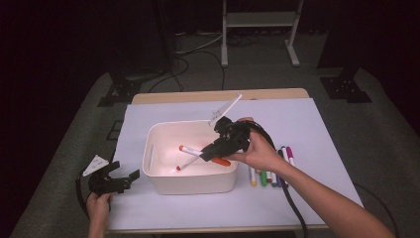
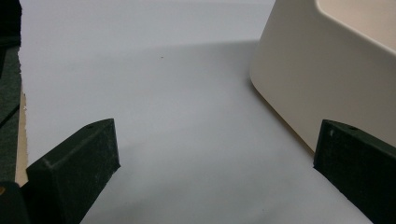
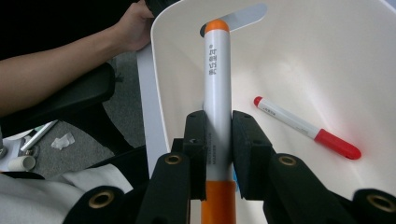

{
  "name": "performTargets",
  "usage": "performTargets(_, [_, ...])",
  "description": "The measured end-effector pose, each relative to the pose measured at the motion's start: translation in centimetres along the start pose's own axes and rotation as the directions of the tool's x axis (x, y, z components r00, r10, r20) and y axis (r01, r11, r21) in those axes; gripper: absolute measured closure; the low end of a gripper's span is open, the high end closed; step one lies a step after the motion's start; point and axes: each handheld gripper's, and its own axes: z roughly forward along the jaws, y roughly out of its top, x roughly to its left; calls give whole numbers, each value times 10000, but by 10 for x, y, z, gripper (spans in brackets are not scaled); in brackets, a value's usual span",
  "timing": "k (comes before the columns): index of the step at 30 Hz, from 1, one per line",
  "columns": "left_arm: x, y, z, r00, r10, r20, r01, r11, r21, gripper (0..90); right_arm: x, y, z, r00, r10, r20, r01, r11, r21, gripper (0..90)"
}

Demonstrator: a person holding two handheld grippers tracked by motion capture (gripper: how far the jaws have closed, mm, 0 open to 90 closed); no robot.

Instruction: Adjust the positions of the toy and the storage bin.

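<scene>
- Right gripper [image 3: 218, 140]: clamped on orange marker [image 3: 216, 93], pads pressing its white barrel; held over bin [image 1: 163, 181], orange tip toward the far wall slot.
- Red marker [image 3: 306, 127]: lying loose on bin floor, apart from the held one.
- Left gripper [image 1: 115, 182]: jaws wide apart, nothing between; resting on white sheet [image 2: 163, 107] just left of bin.
- Spare markers [image 1: 272, 173]: in a row right of bin, partly behind the wrist; count unclear, perhaps five.
</scene>
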Motion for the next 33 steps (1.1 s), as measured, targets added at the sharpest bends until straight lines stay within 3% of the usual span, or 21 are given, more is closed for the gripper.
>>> performTargets(19, [0, 0, 0, 9999, -110, 12, 110, 9999, -50, 0, -13, 15, 36, 9996, -125, -271, 140, 9985, 536, 761])
performTargets(33, [0, 0, 0, 9999, -110, 36, 110, 9999, -21, 0, -16, 21, 67, 9985, -374, -390, 419, 9919, 1202, 761])
